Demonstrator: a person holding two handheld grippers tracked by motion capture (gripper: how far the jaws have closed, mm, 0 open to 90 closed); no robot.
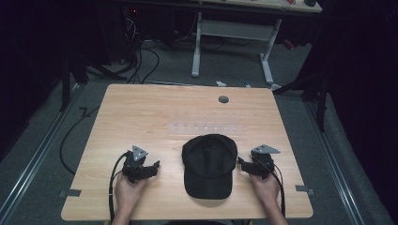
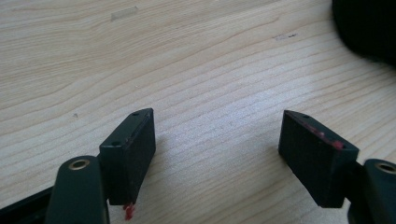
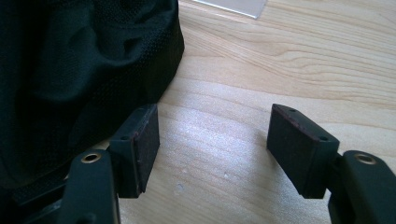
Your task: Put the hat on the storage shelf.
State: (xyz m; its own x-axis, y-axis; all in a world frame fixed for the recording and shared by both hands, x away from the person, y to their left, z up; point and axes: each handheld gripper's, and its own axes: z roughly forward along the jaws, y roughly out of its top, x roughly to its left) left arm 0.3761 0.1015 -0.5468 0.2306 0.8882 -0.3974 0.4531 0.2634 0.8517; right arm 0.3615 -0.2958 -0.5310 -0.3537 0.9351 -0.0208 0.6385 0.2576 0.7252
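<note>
A black baseball cap [image 1: 209,164] lies flat on the wooden table [image 1: 141,117], its brim toward the front edge. My left gripper [image 1: 151,167] rests on the table to the cap's left, jaws open and pointing at it, a gap between them. In the left gripper view the gripper [image 2: 217,119] is open over bare wood, and the cap [image 2: 369,28] fills the top right corner. My right gripper [image 1: 244,164] sits at the cap's right side. In the right gripper view the gripper [image 3: 215,114] is open and empty, with its left finger [image 3: 140,140] close beside the cap's mesh edge [image 3: 70,70].
A grey round grommet [image 1: 223,99] sits near the table's far edge. A clear strip [image 1: 204,127] lies just beyond the cap. Tape tabs mark the front corners [image 1: 70,192] [image 1: 304,189]. Behind the table stand a white-legged desk [image 1: 232,33] and floor cables [image 1: 141,61].
</note>
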